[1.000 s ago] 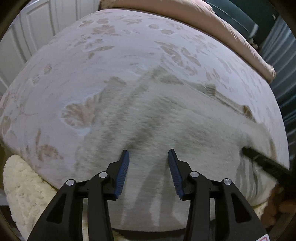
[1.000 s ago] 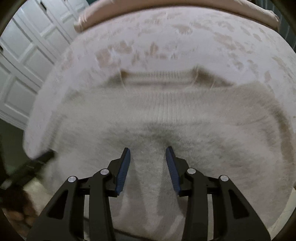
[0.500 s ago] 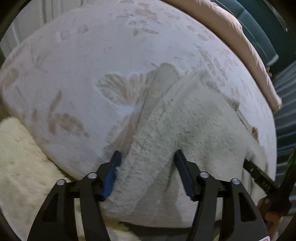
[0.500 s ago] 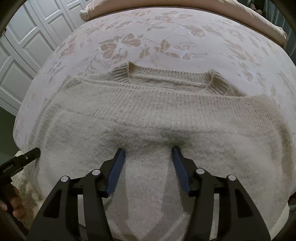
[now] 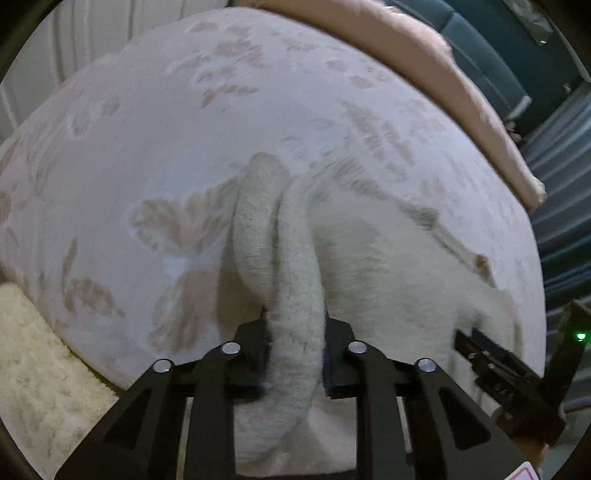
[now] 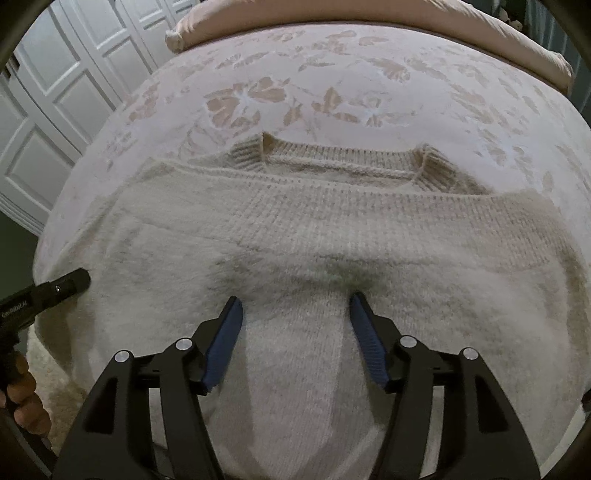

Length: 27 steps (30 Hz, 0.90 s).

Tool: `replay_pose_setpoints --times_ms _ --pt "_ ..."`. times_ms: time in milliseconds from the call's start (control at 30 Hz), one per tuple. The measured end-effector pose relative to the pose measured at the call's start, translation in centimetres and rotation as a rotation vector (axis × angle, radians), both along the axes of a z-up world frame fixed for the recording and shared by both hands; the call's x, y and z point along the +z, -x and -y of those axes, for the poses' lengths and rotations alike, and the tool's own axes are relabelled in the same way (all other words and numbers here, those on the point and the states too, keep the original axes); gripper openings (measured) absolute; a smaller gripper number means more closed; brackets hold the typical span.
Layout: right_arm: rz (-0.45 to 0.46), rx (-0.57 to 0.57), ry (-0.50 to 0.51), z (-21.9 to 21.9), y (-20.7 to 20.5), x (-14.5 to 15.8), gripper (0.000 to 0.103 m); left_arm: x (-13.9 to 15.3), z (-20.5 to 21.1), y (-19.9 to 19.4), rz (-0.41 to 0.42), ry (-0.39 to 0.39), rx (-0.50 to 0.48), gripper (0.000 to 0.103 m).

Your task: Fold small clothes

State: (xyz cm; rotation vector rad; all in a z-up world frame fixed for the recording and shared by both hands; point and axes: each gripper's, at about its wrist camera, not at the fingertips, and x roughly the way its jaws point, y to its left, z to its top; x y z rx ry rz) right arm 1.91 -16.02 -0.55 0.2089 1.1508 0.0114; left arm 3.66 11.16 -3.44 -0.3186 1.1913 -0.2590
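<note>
One cream sweater lies spread on the flowered bedspread, collar away from the cameras; one pink pillow sits along the far edge. Two grippers are at work: the left gripper is closing, its jaws pinching a raised fold of the sweater's edge; the right gripper is opening, jaws apart over the knit, clamping nothing. One fleecy rug shows below the bed.
</note>
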Motion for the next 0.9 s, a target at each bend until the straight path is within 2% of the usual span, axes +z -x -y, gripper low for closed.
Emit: replay_pose_setpoints --times_ms 167,267,367,467,567,667,733,833,900 --pt "0.04 -0.032 -0.028 1.6 2.6 1.7 0.059 4.8 2.7 1.0 0.092 0.037 -0.067 0.012" --pt "0.067 -0.085 -0.061 3.9 4.7 2.8 0.059 7.9 6.5 1.9 0.152 0.069 -0.159 0.012" --pt "0.079 -0.144 -0.081 6.7 6.7 3.5 0.059 9.4 11.0 3.1 0.162 0.097 -0.27 0.011" --pt "0.09 -0.203 -0.075 9.2 8.7 4.0 0.059 9.2 15.9 4.5 0.172 0.083 -0.389 0.011" --pt "0.087 -0.269 -0.087 11.6 10.5 3.9 0.059 7.2 20.8 6.0 0.138 0.072 -0.501 0.011" --pt "0.073 -0.324 -0.129 13.7 11.7 3.3 0.059 3.5 24.5 7.3 0.098 -0.015 -0.583 0.012" --pt "0.069 -0.357 -0.169 14.6 12.2 3.0 0.059 1.4 25.8 7.8 0.072 -0.08 -0.6 0.014" --pt "0.095 -0.363 -0.228 15.1 12.0 3.6 0.059 2.4 24.9 8.5 0.12 -0.063 -0.584 0.024" --pt "0.117 -0.349 -0.314 15.4 11.7 4.1 0.063 3.7 24.0 9.2 0.135 -0.027 -0.607 0.039"
